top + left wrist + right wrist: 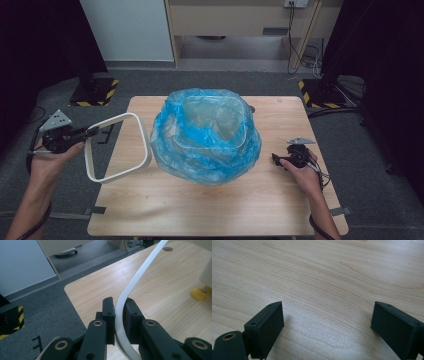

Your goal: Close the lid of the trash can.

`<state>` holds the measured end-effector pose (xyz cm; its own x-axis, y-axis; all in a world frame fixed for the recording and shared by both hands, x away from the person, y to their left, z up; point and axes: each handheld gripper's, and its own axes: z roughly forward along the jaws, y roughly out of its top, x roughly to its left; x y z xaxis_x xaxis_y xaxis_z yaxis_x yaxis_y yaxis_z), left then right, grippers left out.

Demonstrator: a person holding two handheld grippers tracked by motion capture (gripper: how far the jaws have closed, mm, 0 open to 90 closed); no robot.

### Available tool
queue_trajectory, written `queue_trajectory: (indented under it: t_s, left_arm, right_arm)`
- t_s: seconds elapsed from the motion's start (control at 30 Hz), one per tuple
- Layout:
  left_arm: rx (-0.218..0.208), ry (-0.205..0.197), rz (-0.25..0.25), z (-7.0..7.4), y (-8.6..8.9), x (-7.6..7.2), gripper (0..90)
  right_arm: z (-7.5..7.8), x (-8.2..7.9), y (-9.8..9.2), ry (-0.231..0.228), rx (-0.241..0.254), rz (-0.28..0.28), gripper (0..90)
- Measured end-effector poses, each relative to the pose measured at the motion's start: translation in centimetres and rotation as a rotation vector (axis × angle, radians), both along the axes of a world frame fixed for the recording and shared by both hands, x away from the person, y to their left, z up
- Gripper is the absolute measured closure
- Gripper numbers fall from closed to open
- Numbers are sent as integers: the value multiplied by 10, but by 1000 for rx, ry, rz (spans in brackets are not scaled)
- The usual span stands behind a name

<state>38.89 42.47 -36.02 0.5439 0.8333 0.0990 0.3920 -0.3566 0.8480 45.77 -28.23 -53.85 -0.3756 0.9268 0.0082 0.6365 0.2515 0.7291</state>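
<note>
Table edges: the wooden table (220, 200) has a wide bare strip along its near edge; the left edge runs under the white frame, the right edge lies just beyond the right hand.
Open room: bare wood in front of the bin and to its right (the right gripper view has plain wood grain between the jaws); dark grey floor on all sides of the table.
Centre: a bin lined with a blue plastic bag (206, 137) sits mid-table, the bag spilling over its rim and down its sides to the tabletop.
White frame: a rounded-square white ring (145, 145), tilted, its right side low near the bag's left flank, its left side raised and reaching out past the table's left edge. Whether its low side touches the wood I cannot tell.
Left gripper: (92, 133) clenched on the ring's left run; in the left gripper view the white bar (120, 315) passes between the two black jaws, both pads pressing it, then curves away up over the table.
Frame to gripper: the ring stretches from the jaws toward the bag, just beside it, with a narrow gap.
Right gripper: (276, 160) resting low at the table's right side, well apart from the ring, jaws spread wide (327, 322) with nothing between them.
</note>
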Motion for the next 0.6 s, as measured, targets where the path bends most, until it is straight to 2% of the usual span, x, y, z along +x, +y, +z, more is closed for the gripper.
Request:
queue_trajectory:
  t_s: [0.3, 0.6]
  left_arm:
    - [-5, -22, -16, 18, 1, -6, 805]
    - [-19, -36, -25, 29, 1, -7, 805]
  right_arm:
    - [0, 0, 0, 0, 0, 0, 110]
    - [0, 0, 0, 0, 0, 0, 109]
